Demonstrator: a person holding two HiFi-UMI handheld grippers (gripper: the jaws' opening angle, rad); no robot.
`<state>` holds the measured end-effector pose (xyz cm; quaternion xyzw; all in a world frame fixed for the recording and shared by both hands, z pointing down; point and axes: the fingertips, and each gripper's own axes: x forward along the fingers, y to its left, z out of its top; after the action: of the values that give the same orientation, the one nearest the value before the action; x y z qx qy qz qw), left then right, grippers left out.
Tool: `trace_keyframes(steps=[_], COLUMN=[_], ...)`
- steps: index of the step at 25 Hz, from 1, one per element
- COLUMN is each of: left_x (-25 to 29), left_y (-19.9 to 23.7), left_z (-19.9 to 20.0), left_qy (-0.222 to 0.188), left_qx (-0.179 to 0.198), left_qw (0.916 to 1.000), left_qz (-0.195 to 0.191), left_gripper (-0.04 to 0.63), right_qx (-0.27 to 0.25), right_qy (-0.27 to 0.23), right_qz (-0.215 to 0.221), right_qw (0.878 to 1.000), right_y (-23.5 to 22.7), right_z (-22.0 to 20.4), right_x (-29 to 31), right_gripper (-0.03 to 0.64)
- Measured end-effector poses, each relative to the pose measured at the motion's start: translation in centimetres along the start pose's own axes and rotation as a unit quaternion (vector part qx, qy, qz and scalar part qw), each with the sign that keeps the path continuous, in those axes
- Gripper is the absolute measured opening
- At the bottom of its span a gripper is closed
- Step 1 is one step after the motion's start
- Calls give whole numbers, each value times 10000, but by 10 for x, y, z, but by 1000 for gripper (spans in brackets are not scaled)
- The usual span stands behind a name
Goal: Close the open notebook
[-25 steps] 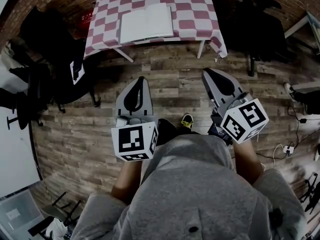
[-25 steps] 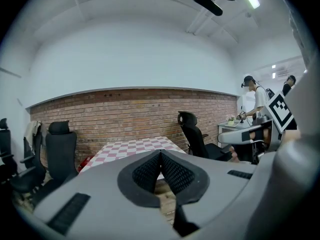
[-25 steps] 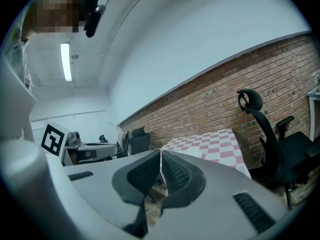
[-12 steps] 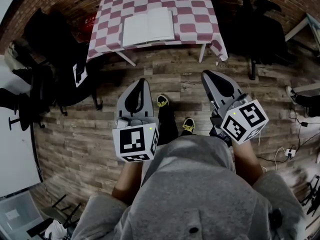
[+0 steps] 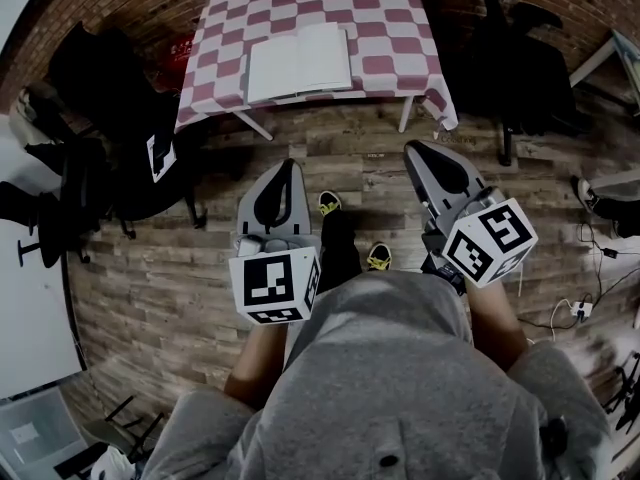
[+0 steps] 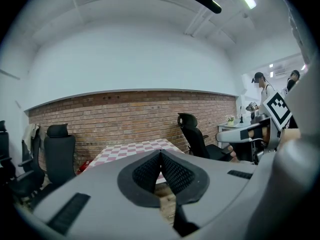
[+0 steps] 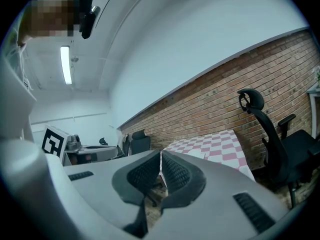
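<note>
— Left hand-held gripper (image 5: 286,164): jaws are pressing fully together, pad against pad, and nothing is sitting between them. Are you reading the same for the other?

— Yes. Right hand-held gripper (image 5: 412,148) is likewise holding its jaws together at the tips and gripping nothing. Both are hanging over the wood floor (image 5: 150,258), side by side but apart. Each marker cube (image 5: 273,286) is facing back toward the person's grey sweatshirt (image 5: 390,388).

— Noting the notebook (image 5: 298,63): it is lying open, pages up, flat on the counter (image 5: 395,38). A red-and-white checked cloth (image 5: 437,93) is covering the counter. The notebook is sitting straight ahead of the left one's tips and ahead-left of the right one's, well apart from both.

— Agreed, neither is touching it. It is resting toward the counter edge nearest the two tips.

— Anything showing between the pair?

— Two shoes (image 5: 328,202) with yellow trim are standing on the floor between them, lower down.

— And to the sides?

— A black office chair (image 5: 520,58) is standing ahead-right of the right one, beside the counter. Darker chairs (image 5: 100,118) are standing ahead-left of the left one. A brick wall (image 6: 125,114) is running behind the counter, far ahead of both.
</note>
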<state>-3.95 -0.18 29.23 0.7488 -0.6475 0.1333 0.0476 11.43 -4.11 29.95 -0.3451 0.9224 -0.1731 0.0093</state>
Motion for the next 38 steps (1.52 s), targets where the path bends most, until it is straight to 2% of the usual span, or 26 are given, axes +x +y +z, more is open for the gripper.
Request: trace_keyframes(steps=[12,20,30,38], left_x=[45,89,140,170], left_y=[39,84,139,170], left_z=[-1,2,-7,-9], left_qy=[84,91,262,351], left_qx=[-112,-162,-414,-530], left_qw=[9999,9996,9985,9978], left_qz=[85,225,245,179], left_gripper=[8,8,8,9], right_qx=[6,32,-40,-115], right_qy=[95,209,408,489], right_qz=[-76,-134,-141,-244], right_qw=[9999,9997,9991,9984], right_y=[-19,-39,-51,-59], right_z=[5,10,18,28], right_x=[45,95,175,216], right_gripper=[32,32,32,32])
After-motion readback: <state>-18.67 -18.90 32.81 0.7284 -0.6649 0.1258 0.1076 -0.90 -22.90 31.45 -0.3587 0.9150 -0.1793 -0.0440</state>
